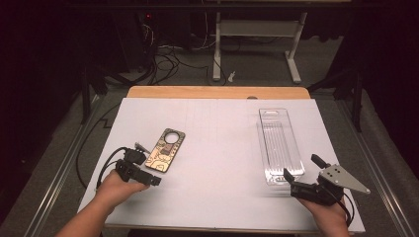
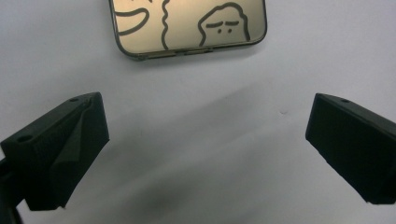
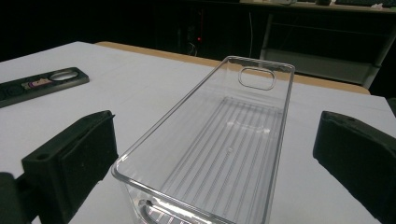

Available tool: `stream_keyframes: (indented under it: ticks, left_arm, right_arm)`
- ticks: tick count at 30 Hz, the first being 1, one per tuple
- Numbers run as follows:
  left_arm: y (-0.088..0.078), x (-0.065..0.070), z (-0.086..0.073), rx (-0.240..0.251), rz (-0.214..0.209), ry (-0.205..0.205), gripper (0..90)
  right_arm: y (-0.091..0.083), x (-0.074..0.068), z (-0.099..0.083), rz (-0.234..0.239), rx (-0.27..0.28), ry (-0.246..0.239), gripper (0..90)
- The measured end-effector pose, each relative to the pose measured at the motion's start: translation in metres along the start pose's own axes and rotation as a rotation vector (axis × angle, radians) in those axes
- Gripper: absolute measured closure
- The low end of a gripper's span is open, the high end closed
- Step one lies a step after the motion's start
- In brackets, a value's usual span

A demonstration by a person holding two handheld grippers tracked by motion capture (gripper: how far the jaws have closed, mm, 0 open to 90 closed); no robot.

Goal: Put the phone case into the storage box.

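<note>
We see the clear bin (image 1: 280, 145) empty on the right of the white tabletop (image 1: 217, 163), right gripper (image 1: 302, 178) at its near end, fingers spread. The phone case (image 1: 166, 150) lies flat, well apart to the left, just ahead of the left gripper (image 1: 143, 165), fingers spread too.

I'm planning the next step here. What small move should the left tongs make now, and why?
Probably ease the left tongs forward until the jaws straddle the near end of the phone case. The jaws stand wide open just short of its edge, the case lies flat on the white table, and the clear bin sits empty by the right tongs.
</note>
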State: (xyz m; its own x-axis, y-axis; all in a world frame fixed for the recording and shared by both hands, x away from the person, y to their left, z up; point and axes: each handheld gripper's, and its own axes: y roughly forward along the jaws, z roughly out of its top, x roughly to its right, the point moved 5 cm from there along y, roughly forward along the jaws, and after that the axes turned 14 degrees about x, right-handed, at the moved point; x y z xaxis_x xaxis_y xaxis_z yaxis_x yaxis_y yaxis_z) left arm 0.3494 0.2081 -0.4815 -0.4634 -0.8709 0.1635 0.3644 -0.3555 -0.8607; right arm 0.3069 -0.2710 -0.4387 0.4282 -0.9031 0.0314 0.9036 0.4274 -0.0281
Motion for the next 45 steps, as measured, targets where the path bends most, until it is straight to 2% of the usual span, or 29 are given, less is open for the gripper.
stream_keyframes:
  ticks: [5,14,17,29,32,33,34,39,41,43,45]
  left_arm:
    - [0.001,-0.001,0.003,-0.006,-0.005,-0.003,0.6]
    - [0.004,-0.001,0.015,-0.054,-0.016,-0.012,0.5]
    - [0.004,0.000,0.021,-0.045,-0.029,-0.012,0.6]
    - [0.003,0.004,0.045,-0.076,-0.013,0.011,0.6]
    - [0.002,0.002,0.048,-0.076,-0.022,-0.006,0.6]
    - [0.003,0.000,0.049,-0.089,-0.046,-0.009,0.4]
    - [0.004,0.000,0.049,-0.090,-0.047,-0.011,0.1]
    - [0.005,-0.006,0.052,-0.089,-0.035,-0.032,0.1]
    - [0.004,-0.007,0.056,-0.092,-0.008,-0.015,0.1]
    - [0.002,-0.006,0.061,-0.080,-0.019,-0.026,0.1]
    - [0.003,-0.006,0.065,-0.083,0.000,-0.016,0.1]
  right_arm:
    - [-0.001,-0.001,0.001,0.003,0.002,-0.002,0.1]
    - [-0.001,-0.002,0.001,0.007,-0.004,0.000,0.1]
    - [-0.001,-0.002,0.001,0.010,-0.001,-0.003,0.1]
    - [-0.004,0.000,0.003,0.010,0.005,-0.001,0.1]
    - [-0.004,0.000,0.003,0.011,0.006,0.001,0.1]
    - [-0.004,0.000,0.003,0.013,0.006,-0.001,0.1]
    - [-0.004,0.000,0.003,0.014,0.005,-0.002,0.1]
    - [-0.004,0.000,0.003,0.015,0.006,-0.002,0.1]
    - [-0.004,0.000,0.003,0.015,0.007,-0.003,0.1]
    - [-0.004,0.000,0.003,0.017,0.004,-0.001,0.1]
    - [-0.004,-0.001,0.003,0.018,0.005,-0.003,0.1]
